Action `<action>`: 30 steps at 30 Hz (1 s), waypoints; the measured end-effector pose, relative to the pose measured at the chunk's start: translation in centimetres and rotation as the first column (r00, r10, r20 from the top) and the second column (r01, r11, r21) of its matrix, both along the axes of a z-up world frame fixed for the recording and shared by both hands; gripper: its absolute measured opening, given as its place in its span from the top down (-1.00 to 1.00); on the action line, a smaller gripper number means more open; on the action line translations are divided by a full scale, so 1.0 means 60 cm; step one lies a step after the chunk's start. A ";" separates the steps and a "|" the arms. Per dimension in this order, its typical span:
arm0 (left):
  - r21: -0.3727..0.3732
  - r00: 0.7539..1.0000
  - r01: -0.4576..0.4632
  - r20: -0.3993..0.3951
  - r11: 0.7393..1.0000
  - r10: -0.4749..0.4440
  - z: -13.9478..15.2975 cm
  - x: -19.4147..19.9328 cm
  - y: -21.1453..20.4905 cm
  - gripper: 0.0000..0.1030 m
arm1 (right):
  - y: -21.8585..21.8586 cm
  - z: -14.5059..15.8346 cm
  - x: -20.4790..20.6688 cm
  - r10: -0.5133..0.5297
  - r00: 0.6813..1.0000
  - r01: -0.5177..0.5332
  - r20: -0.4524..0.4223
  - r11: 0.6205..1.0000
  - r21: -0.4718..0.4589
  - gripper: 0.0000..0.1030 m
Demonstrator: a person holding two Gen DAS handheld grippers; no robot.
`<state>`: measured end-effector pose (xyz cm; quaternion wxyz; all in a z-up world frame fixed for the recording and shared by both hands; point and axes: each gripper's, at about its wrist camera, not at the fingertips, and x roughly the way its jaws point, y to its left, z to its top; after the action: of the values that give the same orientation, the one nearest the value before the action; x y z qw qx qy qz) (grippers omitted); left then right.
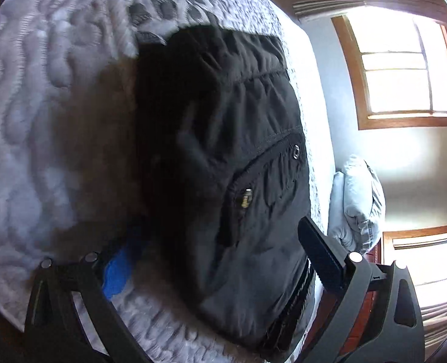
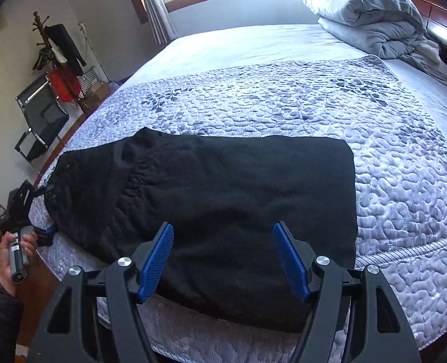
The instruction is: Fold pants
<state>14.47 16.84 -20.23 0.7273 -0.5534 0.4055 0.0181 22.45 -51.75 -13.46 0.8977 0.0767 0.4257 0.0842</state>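
Pants: black, folded into a wide block, lying flat on the bed's quilted cover along the near edge; the gathered waistband end points toward the bed's left corner, the straight folded end toward the right.
Right tool: fingers spread well apart, blue pads facing each other, hovering over the near edge of the pants and gripping nothing.
Left tool: at the waistband end, by the bed's left corner; its fingers stand apart on either side of the pants' edge, one blue pad low against the cover, the other finger above the cloth.
Pocket: zip and metal snap showing near the waistband.
Duvet: grey, bundled at the far right corner of the bed.
Chair: beside the bed's left edge, under a coat stand.
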 end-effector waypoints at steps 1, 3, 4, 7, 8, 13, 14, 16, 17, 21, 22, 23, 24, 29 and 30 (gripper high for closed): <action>-0.008 1.000 -0.002 0.009 1.000 0.002 0.000 0.003 -0.004 -0.68 | 0.001 -0.001 0.001 0.003 1.000 -0.003 -0.001 1.000 -0.005 -0.35; -0.031 1.000 0.005 0.000 1.000 -0.005 -0.003 0.014 -0.012 -0.19 | 0.003 -0.004 0.002 0.006 1.000 -0.006 -0.008 1.000 -0.020 -0.37; -0.033 1.000 -0.005 -0.018 0.999 0.004 -0.006 0.017 -0.013 -0.07 | 0.002 -0.005 0.003 0.005 1.000 -0.005 -0.011 1.000 -0.023 -0.37; -0.045 0.999 -0.023 -0.038 0.999 0.021 -0.012 0.020 -0.015 0.30 | -0.006 -0.011 0.005 -0.006 1.000 0.006 -0.024 1.000 -0.022 -0.38; -0.052 0.999 -0.026 -0.033 0.998 0.024 -0.012 0.020 -0.016 0.44 | -0.007 -0.013 0.005 -0.010 1.000 0.009 -0.028 1.000 -0.022 -0.38; -0.047 1.000 -0.020 -0.019 0.999 0.019 0.000 0.026 -0.024 0.71 | -0.023 -0.024 0.007 -0.035 0.998 0.035 -0.049 0.999 -0.003 -0.39; -0.050 1.000 -0.025 -0.017 0.998 0.024 0.002 0.028 -0.027 0.74 | -0.025 -0.025 0.006 -0.039 0.998 0.039 -0.051 0.999 0.004 -0.39; -0.059 0.999 -0.035 -0.001 0.998 0.035 0.010 0.025 -0.027 0.77 | -0.028 -0.027 0.005 -0.045 0.998 0.045 -0.053 0.999 0.011 -0.39; -0.057 0.999 -0.035 0.016 0.998 0.036 0.017 0.025 -0.030 0.78 | -0.029 -0.028 0.004 -0.046 0.997 0.046 -0.055 0.999 0.012 -0.39; 0.006 0.996 -0.004 0.088 1.000 0.003 0.054 0.032 -0.053 0.79 | -0.037 -0.034 0.003 -0.052 0.997 0.054 -0.064 0.998 0.019 -0.39; 0.025 0.995 0.006 0.104 1.000 -0.009 0.063 0.030 -0.058 0.79 | -0.039 -0.035 0.002 -0.056 0.996 0.057 -0.066 0.998 0.023 -0.39; 0.049 0.992 0.018 0.121 0.999 -0.024 0.076 0.036 -0.068 0.79 | -0.042 -0.036 0.001 -0.062 0.996 0.064 -0.067 0.997 0.030 -0.39; 0.087 0.989 0.036 0.140 0.996 -0.048 0.094 0.040 -0.082 0.79 | -0.046 -0.037 0.001 -0.067 0.995 0.070 -0.067 0.997 0.039 -0.39; 0.271 0.963 0.138 0.190 0.953 -0.193 0.166 0.058 -0.150 0.75 | -0.055 -0.041 -0.003 -0.079 0.995 0.083 -0.068 0.995 0.058 -0.39; 0.309 0.954 0.158 0.196 0.938 -0.225 0.180 0.060 -0.166 0.75 | -0.056 -0.042 -0.004 -0.080 0.994 0.084 -0.067 0.995 0.060 -0.39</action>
<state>18.07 6.89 -9.42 0.8406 -0.3967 0.3644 -0.0577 22.21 -55.14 -16.00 0.8832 0.1250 0.4483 0.0579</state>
